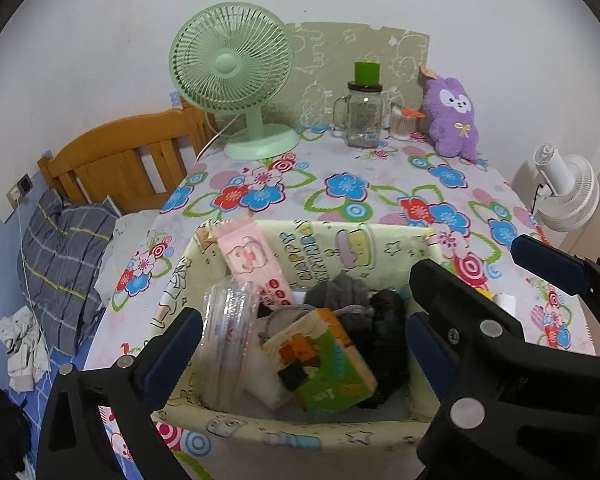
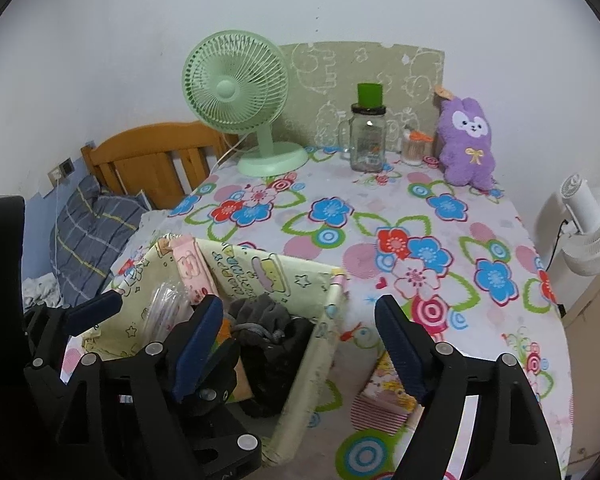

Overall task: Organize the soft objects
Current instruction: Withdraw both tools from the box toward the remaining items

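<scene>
Fabric storage bin (image 1: 392, 240), pale yellow with cartoon print, on the near left part of a floral tablecloth (image 1: 340, 196). Left gripper (image 1: 304, 340) spread open above the bin's near rim, fingers empty, straddling the contents. Inside the bin: pink tissue pack (image 1: 252, 264) leaning against the far left wall, clear plastic sleeve (image 1: 228, 340) at left, colourful small box (image 1: 324, 364) in the middle, grey cloth (image 1: 340, 288) and black cloth (image 1: 388, 320) bunched toward the right. Right gripper (image 2: 300, 344) likewise open and empty, left finger over the bin's right part, right finger above bare tablecloth beside the bin, just over a small printed packet (image 2: 384, 396). Purple plush rabbit (image 2: 468, 144) upright at the far right edge of the table, well apart from both grippers. Green desk fan (image 2: 244, 96), glass mug jar (image 2: 366, 136) and cotton swab container (image 2: 414, 148) along the far edge.
</scene>
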